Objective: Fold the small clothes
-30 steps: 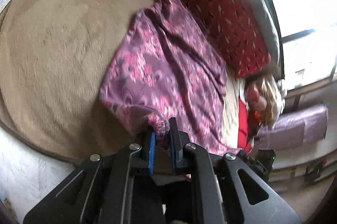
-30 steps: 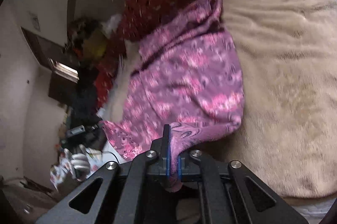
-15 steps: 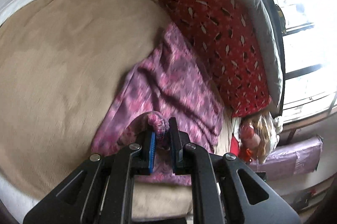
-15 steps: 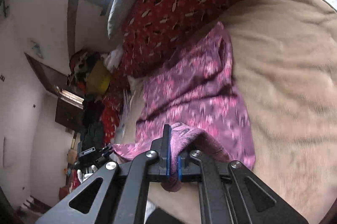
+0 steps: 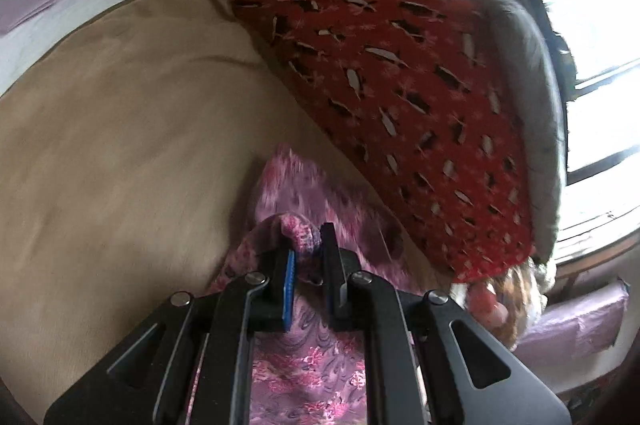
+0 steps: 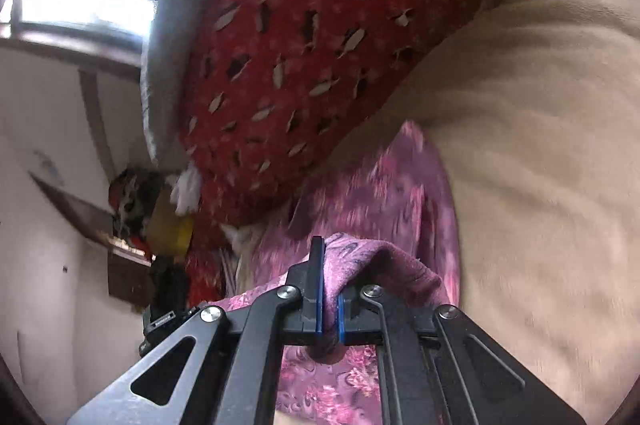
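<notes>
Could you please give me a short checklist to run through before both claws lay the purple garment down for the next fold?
1. Left claw shut on the purple garment: ok.
2. Right claw shut on the garment: ok.
3. Bare tan blanket beside the garment to lay it on: ok.
4. Garment clear of the red pillow: cannot tell, its far edge lies right by the pillow.
5. Held edges lined up with each other: cannot tell, no view shows both.
</notes>
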`<state>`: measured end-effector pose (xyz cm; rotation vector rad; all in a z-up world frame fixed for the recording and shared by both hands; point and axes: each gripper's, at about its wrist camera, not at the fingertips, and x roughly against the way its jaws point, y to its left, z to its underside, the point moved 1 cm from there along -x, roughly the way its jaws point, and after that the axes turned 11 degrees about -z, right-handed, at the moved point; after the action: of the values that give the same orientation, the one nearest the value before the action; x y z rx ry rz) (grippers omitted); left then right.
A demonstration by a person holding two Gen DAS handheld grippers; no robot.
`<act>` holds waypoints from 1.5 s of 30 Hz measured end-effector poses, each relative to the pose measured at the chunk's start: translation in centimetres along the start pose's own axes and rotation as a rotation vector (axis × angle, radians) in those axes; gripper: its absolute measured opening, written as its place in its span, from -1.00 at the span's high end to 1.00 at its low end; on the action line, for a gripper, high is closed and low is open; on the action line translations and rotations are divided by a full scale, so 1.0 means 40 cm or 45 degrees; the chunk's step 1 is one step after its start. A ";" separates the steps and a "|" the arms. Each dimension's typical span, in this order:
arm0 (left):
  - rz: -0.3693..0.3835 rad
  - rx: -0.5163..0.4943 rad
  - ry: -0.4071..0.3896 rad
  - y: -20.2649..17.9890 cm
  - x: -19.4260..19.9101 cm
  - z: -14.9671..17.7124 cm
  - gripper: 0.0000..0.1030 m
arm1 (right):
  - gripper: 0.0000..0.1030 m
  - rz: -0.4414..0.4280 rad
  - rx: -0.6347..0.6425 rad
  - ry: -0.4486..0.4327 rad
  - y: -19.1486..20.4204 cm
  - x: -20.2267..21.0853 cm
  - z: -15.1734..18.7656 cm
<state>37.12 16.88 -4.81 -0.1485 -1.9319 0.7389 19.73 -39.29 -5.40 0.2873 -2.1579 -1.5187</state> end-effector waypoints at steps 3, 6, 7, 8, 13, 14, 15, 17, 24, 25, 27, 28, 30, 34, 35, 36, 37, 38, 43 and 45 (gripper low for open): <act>-0.058 -0.027 -0.002 -0.031 -0.074 -0.045 0.82 | 0.92 0.014 -0.035 -0.015 -0.032 -0.048 -0.044; -0.107 -0.037 0.007 -0.047 -0.142 -0.079 0.82 | 0.92 0.059 -0.049 0.007 -0.064 -0.093 -0.072; -0.120 -0.039 0.010 -0.050 -0.161 -0.088 0.82 | 0.92 0.066 -0.056 0.015 -0.075 -0.105 -0.079; -0.135 -0.039 0.013 -0.053 -0.179 -0.098 0.82 | 0.92 0.065 -0.066 0.019 -0.084 -0.113 -0.086; -0.198 -0.018 0.041 -0.058 -0.246 -0.136 0.82 | 0.85 0.010 -0.186 -0.014 -0.128 -0.138 -0.125; -0.207 0.001 0.052 -0.056 -0.255 -0.144 0.82 | 0.85 0.006 -0.224 -0.037 -0.139 -0.139 -0.134; -0.199 0.031 0.066 -0.052 -0.260 -0.152 0.82 | 0.85 0.006 -0.276 -0.070 -0.153 -0.138 -0.144; -0.147 0.129 0.103 -0.037 -0.261 -0.168 0.82 | 0.85 0.012 -0.345 -0.106 -0.171 -0.135 -0.160; 0.055 0.226 0.088 -0.013 -0.182 -0.200 0.55 | 0.69 -0.103 -0.397 -0.284 -0.164 -0.067 -0.182; 0.048 0.245 0.052 -0.001 -0.164 -0.204 0.45 | 0.48 -0.133 -0.403 -0.365 -0.162 -0.037 -0.185; 0.047 0.293 0.022 0.028 -0.138 -0.212 0.25 | 0.22 -0.195 -0.417 -0.484 -0.165 0.019 -0.188; 0.039 0.290 0.022 0.039 -0.130 -0.213 0.25 | 0.20 -0.137 -0.388 -0.458 -0.159 0.029 -0.192; -0.012 0.215 0.037 0.045 -0.128 -0.206 0.25 | 0.19 0.052 -0.264 -0.321 -0.140 0.017 -0.197; -0.044 -0.002 0.149 0.030 -0.171 -0.147 0.24 | 0.19 0.299 -0.007 -0.099 -0.105 -0.051 -0.174; -0.050 -0.070 0.187 0.016 -0.190 -0.124 0.24 | 0.19 0.329 0.031 -0.042 -0.099 -0.082 -0.167; -0.064 -0.111 0.204 0.003 -0.201 -0.113 0.24 | 0.19 0.354 0.065 -0.007 -0.098 -0.105 -0.158; -0.089 -0.163 0.218 -0.014 -0.214 -0.101 0.24 | 0.19 0.387 0.108 0.033 -0.089 -0.136 -0.154; -0.124 -0.217 0.219 -0.034 -0.227 -0.091 0.23 | 0.17 0.434 0.154 0.068 -0.080 -0.165 -0.152; -0.335 -0.291 0.069 -0.107 -0.258 -0.098 0.19 | 0.57 0.524 0.185 0.025 -0.070 -0.234 -0.177; -0.478 -0.203 0.020 -0.097 -0.278 -0.116 0.19 | 0.81 0.581 0.006 -0.020 -0.125 -0.228 -0.204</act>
<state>47.19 11.18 -9.94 0.1093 -1.9286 0.3342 31.11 -43.88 -10.27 -0.2065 -2.0562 -1.2538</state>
